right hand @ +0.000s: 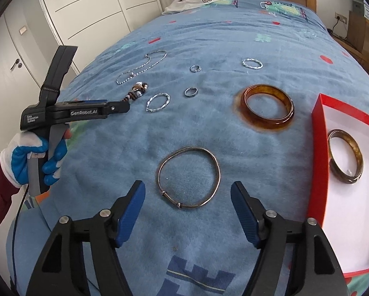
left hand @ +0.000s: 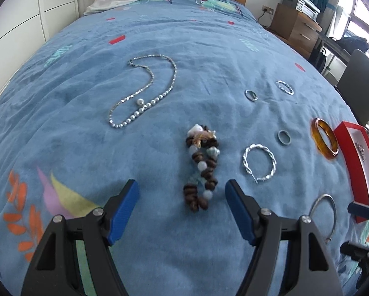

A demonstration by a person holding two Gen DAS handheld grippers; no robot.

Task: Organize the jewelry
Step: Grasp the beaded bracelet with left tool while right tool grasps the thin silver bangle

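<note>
While spread, right gripper (right hand: 187,197) frames bangle (right hand: 189,177).

You've got a soft, matt fleece blanket (right hand: 209,128) underneath. At twelve o'clock from your right gripper (right hand: 187,212) lies a thin, smooth metal bangle (right hand: 215,165); at one o'clock, a glossy amber bangle (right hand: 268,123). Your fingertips (right hand: 131,209) wear ribbed blue pads.
</note>
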